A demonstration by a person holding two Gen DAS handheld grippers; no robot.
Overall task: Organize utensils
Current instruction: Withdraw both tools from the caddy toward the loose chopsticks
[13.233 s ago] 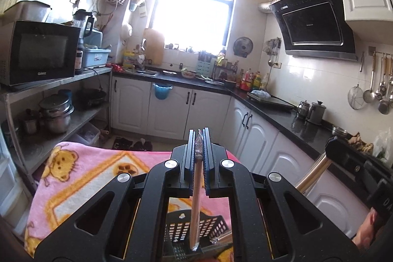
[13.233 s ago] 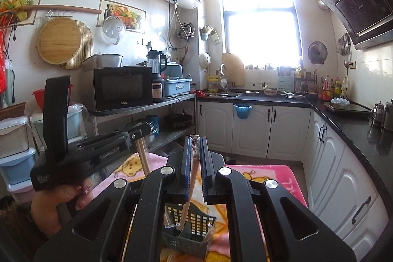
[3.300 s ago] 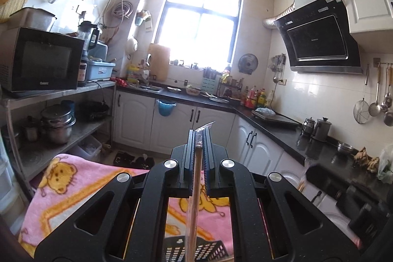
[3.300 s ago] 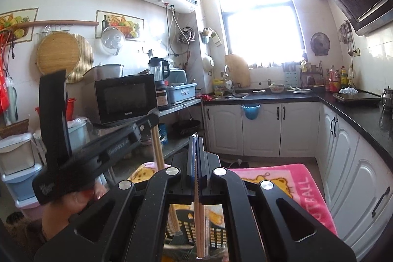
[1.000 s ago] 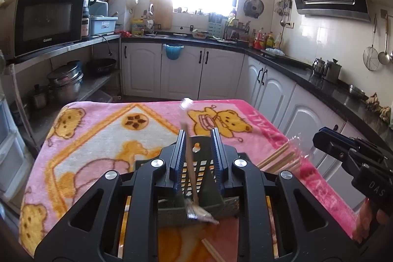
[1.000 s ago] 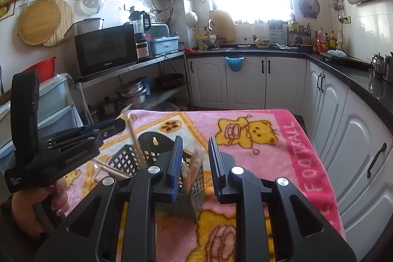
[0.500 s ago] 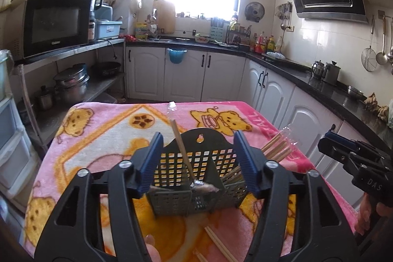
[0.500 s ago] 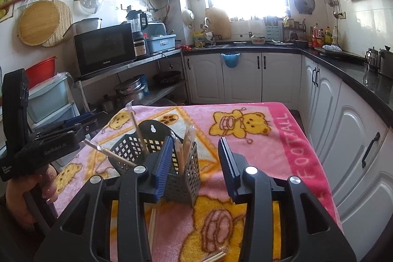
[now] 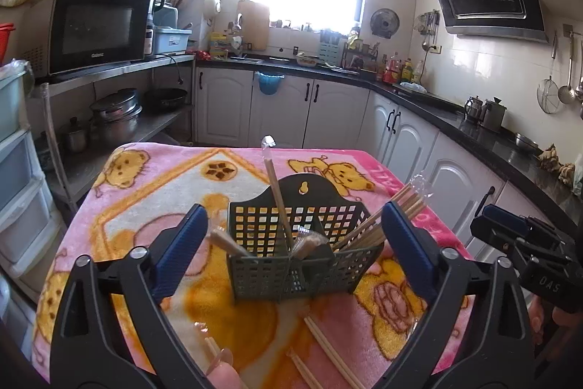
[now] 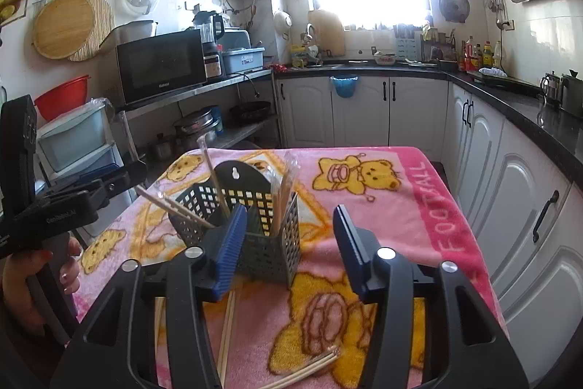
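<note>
A dark grey plastic utensil basket [image 9: 298, 243] stands on a pink bear blanket [image 9: 153, 192]; it also shows in the right wrist view [image 10: 255, 217]. Wrapped wooden chopsticks [image 9: 276, 192] stand and lean in its compartments, and a bundle [image 9: 397, 210] leans out to the right. My left gripper [image 9: 293, 246] is open and empty, its jaws wide on either side of the basket. My right gripper [image 10: 289, 246] is open and empty just right of the basket. Loose chopsticks [image 9: 328, 349] lie on the blanket in front; some also show in the right wrist view [image 10: 226, 334].
The blanket covers a small table with edges near on all sides. White cabinets [image 9: 284, 108] and a black counter [image 9: 455, 119] run behind and to the right. A shelf rack with a microwave [image 9: 96, 28] and pots stands at left. Plastic drawers [image 10: 80, 141] are near the left edge.
Both grippers held chopsticks over the basket, then dropped them into it. Since half a second ago both jaws have opened wider and pulled back from the basket.
</note>
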